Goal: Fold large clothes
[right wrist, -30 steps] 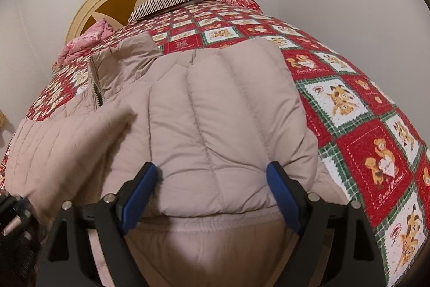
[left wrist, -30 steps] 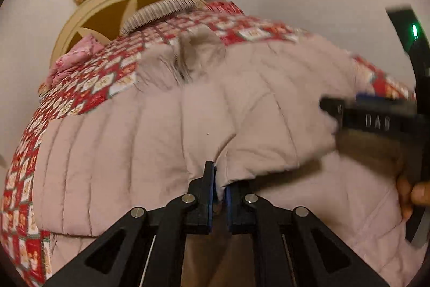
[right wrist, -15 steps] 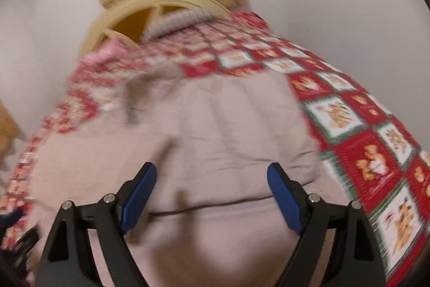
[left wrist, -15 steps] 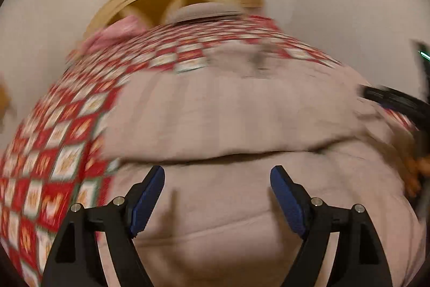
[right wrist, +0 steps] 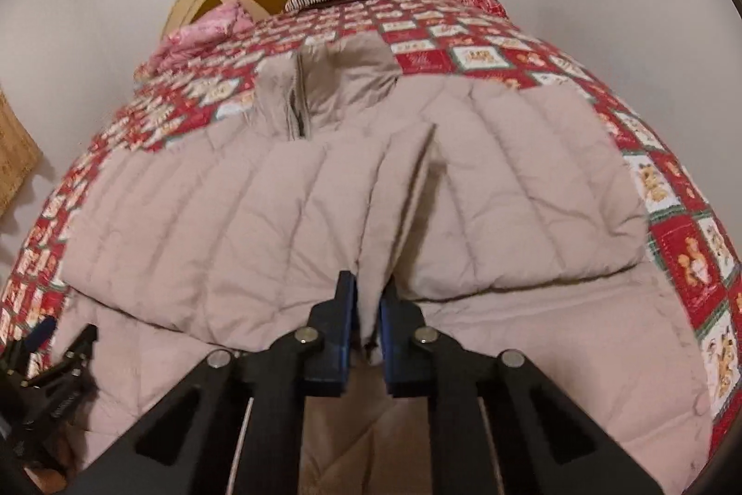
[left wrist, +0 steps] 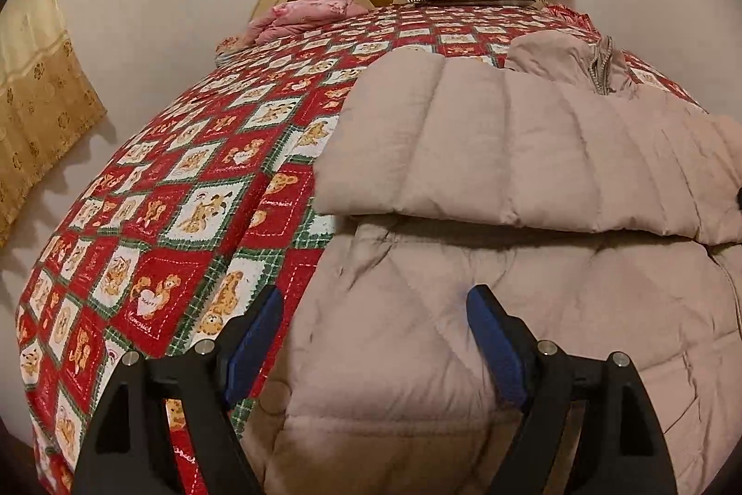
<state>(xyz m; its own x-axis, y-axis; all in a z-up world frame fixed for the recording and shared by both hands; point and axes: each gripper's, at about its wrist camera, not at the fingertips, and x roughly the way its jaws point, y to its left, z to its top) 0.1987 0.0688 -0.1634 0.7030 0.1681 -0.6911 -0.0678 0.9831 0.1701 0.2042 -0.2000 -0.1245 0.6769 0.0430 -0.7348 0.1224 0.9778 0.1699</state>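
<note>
Both views warm indoor light, moderately dim, yellowish cast. Heavy fisheye: bedspread (left wrist: 195, 179) bulges, black vignette at corners. Left wrist view sharp; curtain (left wrist: 37, 100) throws a soft jagged shadow on the wall, so light comes from up-right. Right wrist view slightly motion-blurred, esp. quilt pattern and jacket (right wrist: 324, 189) collar. No glare; dark shadows under jacket folds.

Both tools are black with blue pads (left wrist: 491, 337) on the fingers and little round silver screws (right wrist: 304, 334) on top.
</note>
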